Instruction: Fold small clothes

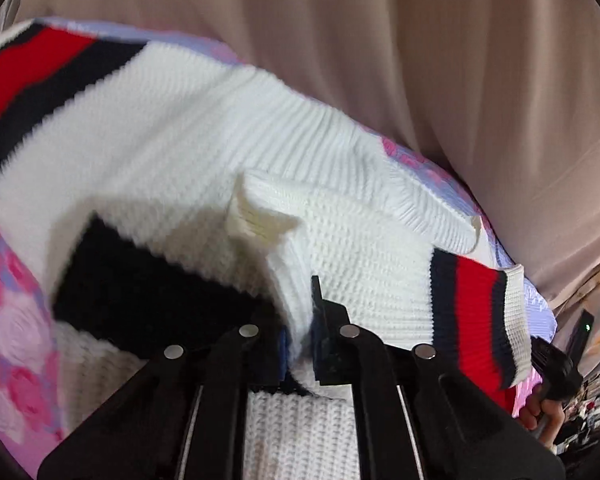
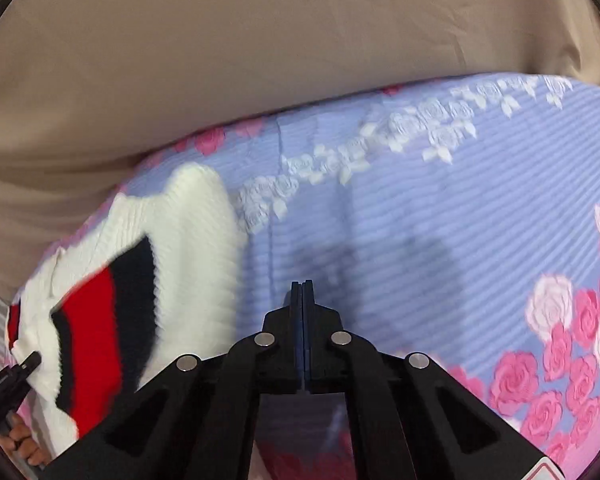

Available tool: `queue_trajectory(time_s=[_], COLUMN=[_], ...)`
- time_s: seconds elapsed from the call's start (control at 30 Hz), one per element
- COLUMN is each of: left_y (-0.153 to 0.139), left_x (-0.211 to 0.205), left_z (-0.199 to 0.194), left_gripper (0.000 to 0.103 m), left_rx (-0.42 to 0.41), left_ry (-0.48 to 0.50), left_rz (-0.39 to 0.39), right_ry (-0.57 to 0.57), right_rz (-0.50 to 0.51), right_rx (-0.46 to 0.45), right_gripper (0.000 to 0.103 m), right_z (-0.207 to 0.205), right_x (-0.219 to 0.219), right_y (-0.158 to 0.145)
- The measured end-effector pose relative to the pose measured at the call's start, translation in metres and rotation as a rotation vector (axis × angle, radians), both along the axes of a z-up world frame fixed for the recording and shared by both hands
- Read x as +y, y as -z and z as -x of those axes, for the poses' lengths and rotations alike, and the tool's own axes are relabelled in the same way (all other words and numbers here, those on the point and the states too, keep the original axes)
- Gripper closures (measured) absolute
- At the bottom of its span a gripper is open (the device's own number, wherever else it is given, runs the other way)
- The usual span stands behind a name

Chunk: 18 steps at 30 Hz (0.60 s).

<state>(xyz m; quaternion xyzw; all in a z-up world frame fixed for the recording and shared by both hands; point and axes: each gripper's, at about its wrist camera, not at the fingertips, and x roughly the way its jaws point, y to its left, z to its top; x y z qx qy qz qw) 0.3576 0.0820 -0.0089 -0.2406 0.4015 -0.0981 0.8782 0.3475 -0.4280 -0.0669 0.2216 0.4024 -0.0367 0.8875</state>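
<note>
Left hand-held gripper (image 1: 300, 320): fingers drawn in on a fold of the white knit sweater (image 1: 204, 168), pinching the cloth between them. Right hand-held gripper (image 2: 302, 300): fingers pressed flat together, nothing between them, held above bare bedspread. Sweater: chunky ribbed white knit with red and navy stripes; its body spreads ahead and to the left of the left hand-held gripper, and one striped sleeve cuff (image 1: 480, 312) hangs to that gripper's right. From the right hand-held gripper the sweater lies off to the left (image 2: 196, 248), well apart from its tips. Surface: a bed covered in a lavender ribbed bedspread (image 2: 440, 220) printed with pink and white roses. Beyond the bed: beige draped fabric (image 2: 260, 40), softly creased.
</note>
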Motion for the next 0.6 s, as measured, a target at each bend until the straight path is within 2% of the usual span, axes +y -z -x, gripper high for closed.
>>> queue_trajectory(time_s=[0.07,0.1,0.13,0.2,0.3,0.33,0.37,0.4,0.47,0.53,0.57,0.6], left_y=[0.001,0.002,0.003,0.003,0.001,0.0,0.0,0.0,0.0,0.0,0.001,0.0], left_x=[0.001,0.002,0.003,0.004,-0.003,-0.007,-0.008,-0.003,0.001,0.005,0.005,0.004], left_z=[0.003,0.004,0.005,0.006,0.008,0.01,0.012,0.016,0.02,0.024,0.024,0.024], left_gripper=[0.094,0.094,0.093,0.093,0.091,0.09,0.088,0.088,0.088,0.086,0.084,0.084], left_rx=[-0.018,-0.021,-0.026,-0.034,-0.051,-0.057,-0.062,-0.066,-0.073,-0.072,-0.074,-0.073], left_ry=[0.004,0.007,0.008,0.006,0.01,0.015,0.021,0.023,0.022,0.021,0.026,0.026], left_rz=[0.006,0.013,0.02,0.023,-0.013,-0.027,-0.034,-0.036,-0.031,-0.018,-0.015,-0.022], right_ry=[-0.031,-0.053,-0.094,-0.159,-0.209,-0.199,-0.189,-0.182,-0.147,-0.085,-0.048,-0.031], right_rz=[-0.007,-0.007,-0.01,-0.006,0.045,0.083,0.108,0.097,-0.017,-0.029,-0.016,0.005], right_rx=[-0.065,-0.086,-0.107,-0.109,-0.068,-0.053,-0.036,-0.019,-0.094,-0.146,-0.129,-0.074], right_gripper=[0.091,0.08,0.059,0.037,0.037,0.041,0.049,0.081,0.081,0.082,0.083,0.083], right_z=[0.029,0.046,0.061,0.072,0.068,0.064,0.055,0.052,0.061,0.074,0.076,0.07], right_x=[0.003,0.005,0.013,0.026,0.051,0.055,0.057,0.056,0.042,0.028,0.018,0.013], right_y=[-0.016,-0.021,-0.024,-0.024,-0.016,-0.014,-0.011,-0.009,-0.012,-0.02,-0.017,-0.007])
